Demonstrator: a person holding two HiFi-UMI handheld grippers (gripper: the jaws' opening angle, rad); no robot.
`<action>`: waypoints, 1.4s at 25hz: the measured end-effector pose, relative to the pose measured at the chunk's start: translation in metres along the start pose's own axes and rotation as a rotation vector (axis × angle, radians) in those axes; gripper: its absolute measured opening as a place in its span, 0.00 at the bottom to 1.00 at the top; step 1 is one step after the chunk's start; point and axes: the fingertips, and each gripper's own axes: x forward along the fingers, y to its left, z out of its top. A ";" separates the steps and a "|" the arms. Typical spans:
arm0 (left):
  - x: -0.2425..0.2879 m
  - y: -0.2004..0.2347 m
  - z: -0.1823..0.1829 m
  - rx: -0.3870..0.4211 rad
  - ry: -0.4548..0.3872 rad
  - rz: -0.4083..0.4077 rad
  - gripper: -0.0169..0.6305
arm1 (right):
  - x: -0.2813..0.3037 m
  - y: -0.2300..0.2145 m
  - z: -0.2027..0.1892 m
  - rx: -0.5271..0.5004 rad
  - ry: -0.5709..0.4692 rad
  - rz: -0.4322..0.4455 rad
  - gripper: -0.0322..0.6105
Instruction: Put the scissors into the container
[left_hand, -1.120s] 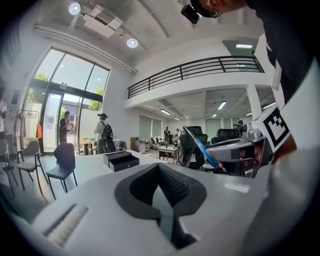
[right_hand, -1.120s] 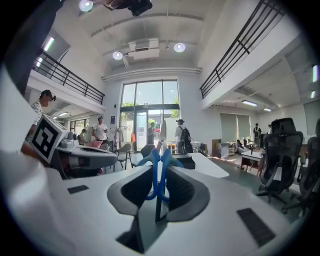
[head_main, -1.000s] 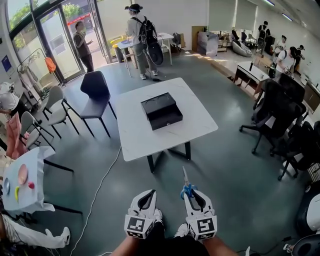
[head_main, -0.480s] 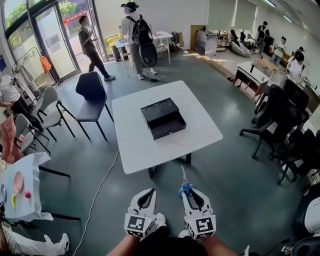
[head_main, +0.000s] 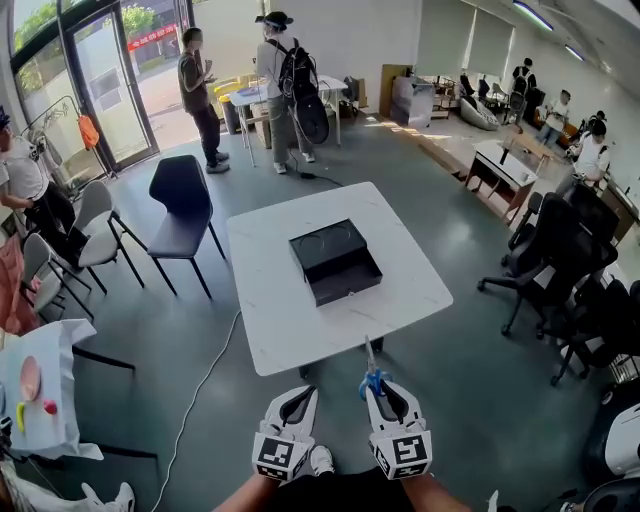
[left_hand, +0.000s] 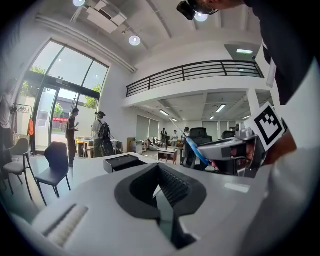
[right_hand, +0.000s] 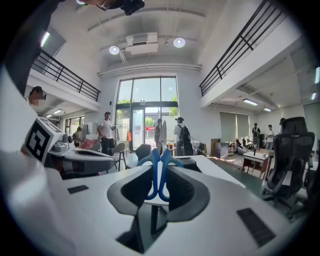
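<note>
The person is holding both grippers low and close to the body, side by side, with the jaws pointing forward towards the worktop (head_main: 290, 320). Both are hanging over the grey floor (head_main: 470, 370), in front of the near edge of the worktop and not touching it. The bare forearms are showing at the bottom edge of the head view.

The right gripper (head_main: 381, 390) is clenching the scissors (head_main: 371, 366) by the blue handles. In the right gripper view the two handle loops (right_hand: 159, 172) are sitting between the jaws, and the blades are standing up and forward. In the head view the blade tips are reaching just up to the near edge of the worktop.

The left gripper (head_main: 298, 396) is carrying nothing; its jaws are pressed together at the tips.

The container (head_main: 335, 262), a black open box, is lying near the middle of the worktop, well apart from the scissors.

Each gripper is wearing a cube with black and white square markers (head_main: 403, 452), facing up to the head camera. A red sign (head_main: 152, 37) is hanging over the glass door at the back; its writing is too small to read.
</note>
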 end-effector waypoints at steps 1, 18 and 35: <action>0.001 0.003 0.000 -0.001 0.000 -0.006 0.04 | 0.003 0.000 0.003 -0.003 -0.005 -0.003 0.19; 0.065 0.026 0.000 -0.002 0.028 0.032 0.04 | 0.057 -0.053 0.019 0.033 -0.020 0.041 0.19; 0.176 0.022 0.028 0.034 0.032 0.152 0.04 | 0.113 -0.146 0.028 0.018 -0.016 0.221 0.19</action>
